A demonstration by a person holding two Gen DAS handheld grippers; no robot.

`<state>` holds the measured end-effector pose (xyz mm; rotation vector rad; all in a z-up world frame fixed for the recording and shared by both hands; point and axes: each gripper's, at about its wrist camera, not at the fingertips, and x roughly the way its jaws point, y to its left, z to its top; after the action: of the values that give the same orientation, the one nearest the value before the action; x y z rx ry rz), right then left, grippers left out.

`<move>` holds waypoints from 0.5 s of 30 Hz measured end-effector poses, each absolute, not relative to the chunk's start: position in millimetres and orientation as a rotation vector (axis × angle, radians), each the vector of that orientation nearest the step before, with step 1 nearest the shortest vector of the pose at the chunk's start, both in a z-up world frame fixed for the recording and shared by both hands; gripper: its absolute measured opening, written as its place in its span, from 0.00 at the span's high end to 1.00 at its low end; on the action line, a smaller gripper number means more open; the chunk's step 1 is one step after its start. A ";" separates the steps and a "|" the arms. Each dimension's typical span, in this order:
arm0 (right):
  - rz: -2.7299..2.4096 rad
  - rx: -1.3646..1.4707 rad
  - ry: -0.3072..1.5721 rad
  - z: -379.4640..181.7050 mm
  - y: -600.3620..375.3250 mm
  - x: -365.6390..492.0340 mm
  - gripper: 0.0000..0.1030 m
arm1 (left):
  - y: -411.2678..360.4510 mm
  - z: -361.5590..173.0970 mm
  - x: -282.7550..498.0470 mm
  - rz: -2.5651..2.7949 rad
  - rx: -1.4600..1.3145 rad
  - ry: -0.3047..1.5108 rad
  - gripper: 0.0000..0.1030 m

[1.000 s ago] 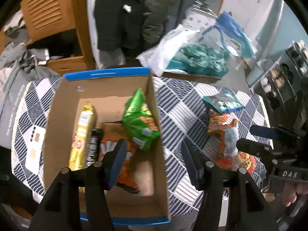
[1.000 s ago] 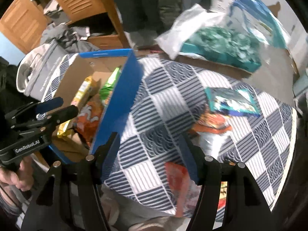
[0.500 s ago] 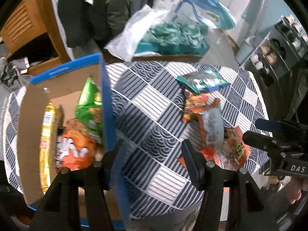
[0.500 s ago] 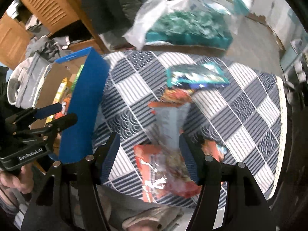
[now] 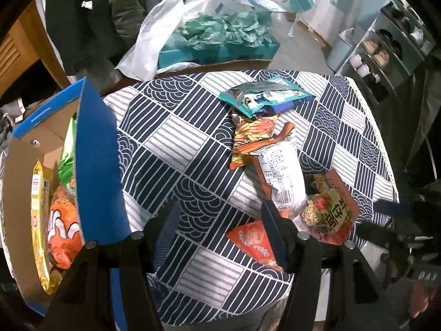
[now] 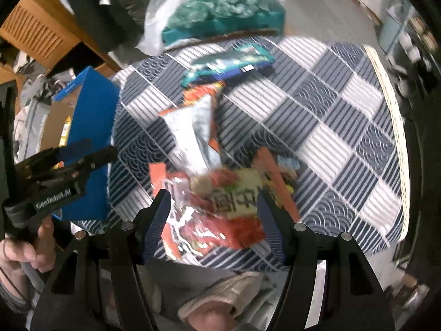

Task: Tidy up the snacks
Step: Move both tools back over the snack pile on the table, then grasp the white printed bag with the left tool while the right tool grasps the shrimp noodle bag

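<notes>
A blue-sided cardboard box (image 5: 99,165) at the table's left holds several snack packets (image 5: 60,220). Loose on the cloth lie a teal packet (image 5: 264,96), a yellow-orange packet (image 5: 253,138), a white-backed packet (image 5: 281,171), a red noodle packet (image 5: 330,212) and a small orange packet (image 5: 253,242). My left gripper (image 5: 220,229) hovers over bare cloth with its jaws opening and nothing between them; the orange packet lies by its right finger. My right gripper (image 6: 212,215) hangs open above the noodle packet (image 6: 228,201), pads apart from it. The right wrist view is blurred.
The patterned tablecloth (image 5: 171,138) ends at a near edge above a person's slippered foot (image 6: 220,300). A teal crate with plastic bags (image 5: 217,41) stands beyond the table. A shelf unit (image 5: 386,52) is at the far right, wooden furniture (image 6: 41,33) at the far left.
Both grippers have swung right, from over the box to over the loose packets, and come lower. The left jaws now stand wider. The box has slid to the left edge of both views.
</notes>
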<state>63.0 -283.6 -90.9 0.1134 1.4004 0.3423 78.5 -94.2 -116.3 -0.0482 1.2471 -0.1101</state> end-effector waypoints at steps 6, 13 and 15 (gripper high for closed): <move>0.323 0.137 1.444 -109.6 -296.3 41.4 0.37 | -102.2 -131.5 92.4 -0.083 -0.042 1.257 0.36; 0.332 0.140 1.499 -130.5 -298.5 26.6 0.37 | -111.2 -144.9 101.8 -0.073 -0.030 1.272 0.36; 0.336 0.153 1.514 -136.0 -298.7 24.8 0.37 | -113.5 -147.5 102.9 -0.073 -0.025 1.275 0.36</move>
<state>24.8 -298.7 -136.0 0.1535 1.5136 0.3361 102.9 -113.5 -147.5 -0.0251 1.2755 -0.0732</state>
